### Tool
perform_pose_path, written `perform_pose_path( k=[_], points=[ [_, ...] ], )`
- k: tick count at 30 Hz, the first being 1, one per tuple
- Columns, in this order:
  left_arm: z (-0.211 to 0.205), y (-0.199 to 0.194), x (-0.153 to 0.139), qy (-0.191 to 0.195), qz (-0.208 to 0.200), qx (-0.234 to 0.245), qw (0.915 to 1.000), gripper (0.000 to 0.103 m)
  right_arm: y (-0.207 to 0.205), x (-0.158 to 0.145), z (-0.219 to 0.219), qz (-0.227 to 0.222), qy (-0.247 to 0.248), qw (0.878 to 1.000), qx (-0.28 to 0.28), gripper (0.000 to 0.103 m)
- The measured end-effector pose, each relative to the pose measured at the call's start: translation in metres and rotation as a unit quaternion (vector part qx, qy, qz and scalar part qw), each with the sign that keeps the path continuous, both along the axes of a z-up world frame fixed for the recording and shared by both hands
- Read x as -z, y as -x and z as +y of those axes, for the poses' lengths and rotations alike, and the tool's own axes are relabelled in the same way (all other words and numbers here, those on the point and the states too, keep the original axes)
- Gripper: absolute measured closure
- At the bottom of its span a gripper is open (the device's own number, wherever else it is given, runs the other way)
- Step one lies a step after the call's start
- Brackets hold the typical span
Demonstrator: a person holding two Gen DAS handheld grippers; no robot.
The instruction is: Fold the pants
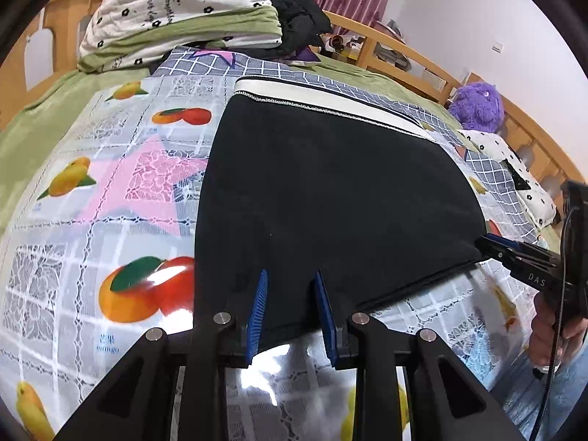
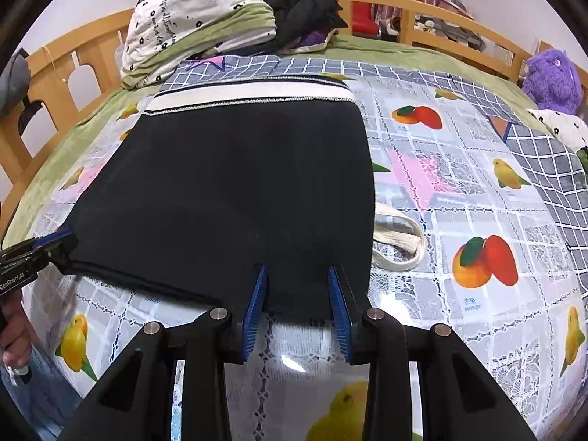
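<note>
A: Both wrist views were bright and evenly lit; no hard shadows on the bed.

B: Glare? The glossy fruit-print cover (image 1: 110, 220) threw white highlights, strongest just below the left gripper (image 1: 290, 279) and again under the right gripper (image 2: 298, 275).

A: Confirmed. The black pants (image 1: 330, 191) read as a near-featureless dark mass; fabric detail was lost in both views.

B: Distortion was heavy. Fisheye bowed the wooden bed frame (image 2: 422, 7) into an arc, and black vignette filled every corner.

A: Focus held sharp at centre. Slight softness toward the rim, e.g. the purple plush toy (image 1: 477, 103).
</note>
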State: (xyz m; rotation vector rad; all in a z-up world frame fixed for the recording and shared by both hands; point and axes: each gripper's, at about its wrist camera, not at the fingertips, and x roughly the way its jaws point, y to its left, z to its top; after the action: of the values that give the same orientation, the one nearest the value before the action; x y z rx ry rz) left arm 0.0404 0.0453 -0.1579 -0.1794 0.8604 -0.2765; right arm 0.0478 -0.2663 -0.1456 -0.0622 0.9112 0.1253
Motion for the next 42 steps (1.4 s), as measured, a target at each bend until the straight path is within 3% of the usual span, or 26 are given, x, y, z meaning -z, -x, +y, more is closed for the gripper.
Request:
perform_pose_path(
  k=[13,16,25,28,31,33,38,42],
  points=[
    [0.0,0.008,-0.014,-0.008,0.026,-0.034,0.9991,0.077,0.015,-0.024,-0.001,0.005,-0.01,1.0,0.028,0.07],
    [-0.001,0.013,-0.02,-0.008,0.027,-0.039,0.9988,0.073,0.024,-0.032,-0.003,0.0,-0.007,0.999,0.037,0.07],
    [-0.017,0.036,-0.054,-0.029,0.013,-0.047,0.9984,0.073,0.052,-0.063,-0.016,-0.018,-0.015,0.997,0.076,0.07],
    [-0.024,0.049,-0.079,-0.04,-0.011,-0.055,0.9976,0.051,0.063,-0.077,-0.022,-0.03,-0.003,0.994,0.101,0.068],
    [-0.03,0.065,-0.104,-0.049,-0.041,-0.065,0.9959,0.045,0.078,-0.094,-0.024,-0.048,0.008,0.992,0.115,0.047],
    [-0.034,0.076,-0.12,-0.05,-0.059,-0.068,0.9947,0.039,0.091,-0.108,-0.024,-0.071,0.001,0.991,0.113,0.027],
    [-0.042,0.096,-0.145,-0.066,-0.083,-0.075,0.9915,0.031,0.117,-0.135,-0.013,-0.101,0.006,0.989,0.107,0.013],
    [-0.047,0.104,-0.155,-0.063,-0.081,-0.065,0.9926,0.027,0.129,-0.147,-0.007,-0.103,0.024,0.989,0.104,0.012]
  ],
)
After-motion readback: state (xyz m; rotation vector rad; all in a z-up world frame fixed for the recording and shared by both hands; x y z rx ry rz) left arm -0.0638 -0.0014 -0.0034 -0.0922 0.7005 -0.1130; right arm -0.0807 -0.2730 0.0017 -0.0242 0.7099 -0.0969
